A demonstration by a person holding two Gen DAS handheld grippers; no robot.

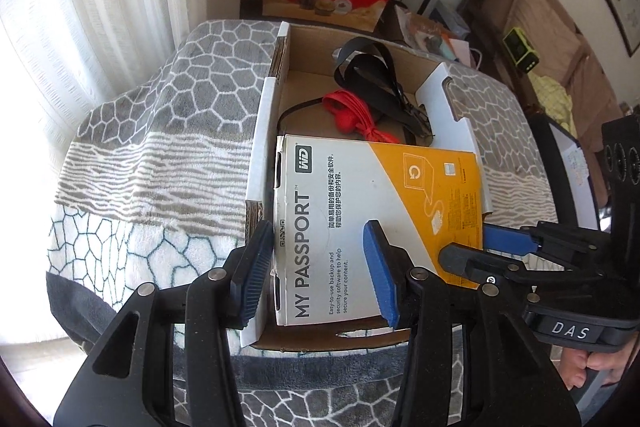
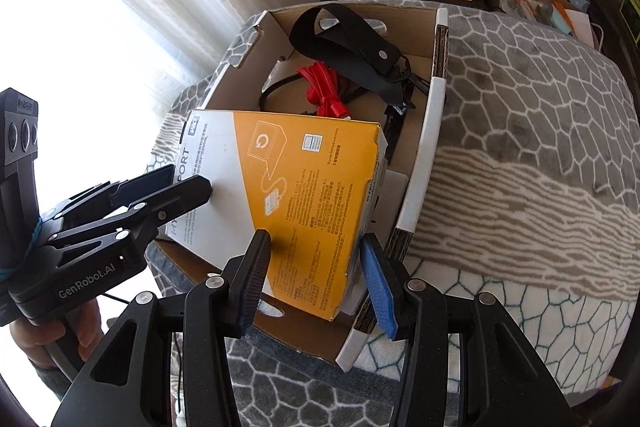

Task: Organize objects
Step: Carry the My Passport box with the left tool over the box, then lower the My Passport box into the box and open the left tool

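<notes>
Left wrist view shows the hard-drive box, white and orange with "MY PASSPORT" printed on it, sitting tilted in the near end of the open cardboard carton, in the middle of the frame. Its near edge looks raised above the carton floor, and its far edge lies towards a red cable and a black strap heaped at the carton's far end, in the upper middle.

The main risk, as I judge it, is that the box is carried by two claws at once. If one lets go first or the two move unevenly, the box may twist, catch on the carton wall, or drop onto the cable and strap and end up propped at an angle instead of flat. The blanket under the carton is soft, so a hard push could also shift the carton.

The left claw stands partly open, one pad outside the box's left edge and the other on its printed face; it seems to straddle that edge, but I cannot tell whether the pads press on it. In the right wrist view the right claw, lower middle, is also partly open around the box's near right corner, and its grip likewise cannot be confirmed.
</notes>
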